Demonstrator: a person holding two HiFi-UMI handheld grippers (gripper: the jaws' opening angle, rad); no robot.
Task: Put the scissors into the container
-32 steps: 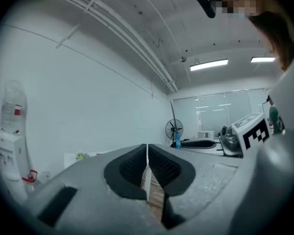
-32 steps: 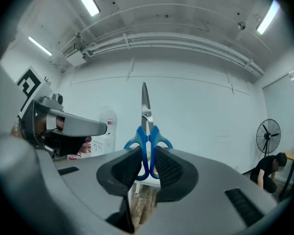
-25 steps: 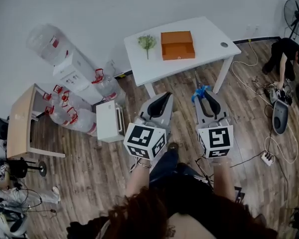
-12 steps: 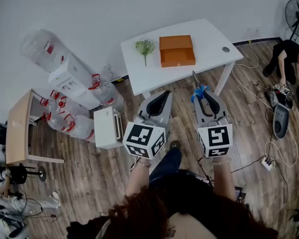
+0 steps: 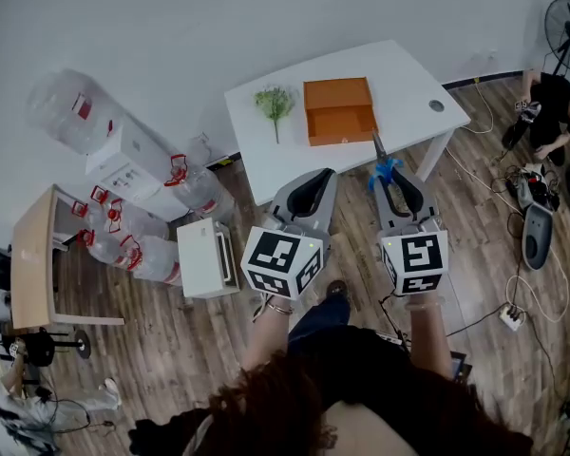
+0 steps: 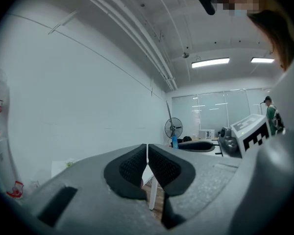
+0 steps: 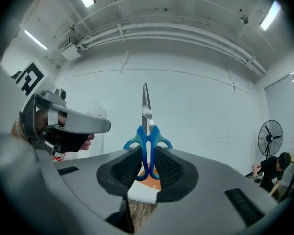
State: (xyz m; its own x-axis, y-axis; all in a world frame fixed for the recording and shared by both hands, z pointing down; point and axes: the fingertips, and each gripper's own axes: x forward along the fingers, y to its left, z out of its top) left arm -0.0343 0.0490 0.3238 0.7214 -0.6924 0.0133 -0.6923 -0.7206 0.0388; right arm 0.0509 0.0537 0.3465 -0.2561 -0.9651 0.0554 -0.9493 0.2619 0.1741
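The right gripper clamped the blue handles of the scissors, blades pointing far toward the white desk, where the orange container sat just ahead and left, nearer it than the closed, empty left gripper.

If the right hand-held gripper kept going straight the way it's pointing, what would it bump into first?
Probably the white wall. The scissors in the right hand-held gripper lead, and the white table and orange box sit lower in its view, so it would likely pass above them; depth is unclear.
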